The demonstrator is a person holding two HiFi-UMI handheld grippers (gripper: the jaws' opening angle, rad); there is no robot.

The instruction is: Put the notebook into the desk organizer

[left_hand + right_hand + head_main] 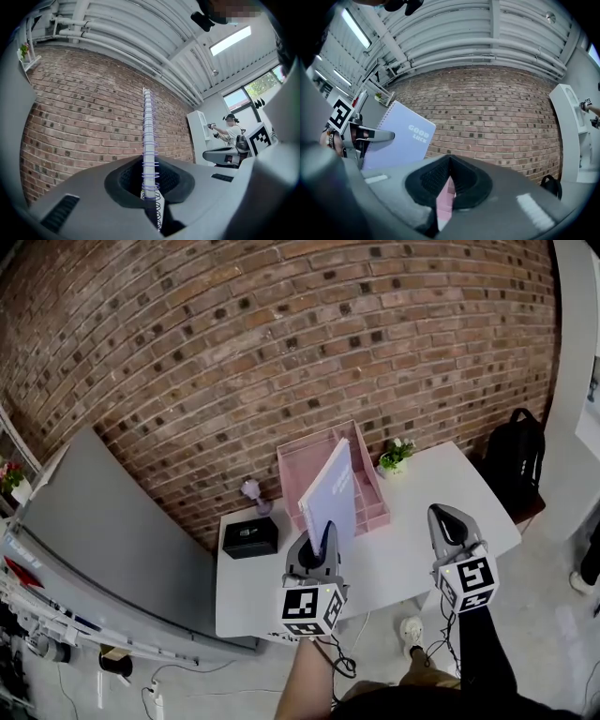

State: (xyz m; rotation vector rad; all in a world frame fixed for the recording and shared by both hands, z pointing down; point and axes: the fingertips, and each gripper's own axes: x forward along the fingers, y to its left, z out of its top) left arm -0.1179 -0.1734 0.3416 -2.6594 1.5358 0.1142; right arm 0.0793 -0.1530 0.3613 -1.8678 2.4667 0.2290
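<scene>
The left gripper [149,183] is seen nearly closed, its jaws clamped on the spiral-bound edge of a pale purple notebook [330,491], which is held upright and raised off the table [403,554]. The spiral spine is gripped between the pads, and the cover, printed with "GOOD LUCK", is turned toward the right. The notebook is carried in the air on the near side of a pink desk organizer [302,465]; in the head view its upper edge overlaps the organizer's open slots.

To the right, the right gripper [449,174] is held level with the left one. Its jaws are drawn together with nothing between them, and only a sliver of the pink organizer is seen past their tips.

The organizer is set at the far edge of the white table, against a brick wall [234,352]. A black box [250,537] is placed at the table's far left corner, with a small purple ornament [251,491] just beyond it. A small potted plant [396,456] is stood just right of the organizer. A black backpack [516,460] is seen further right, off the table.
</scene>
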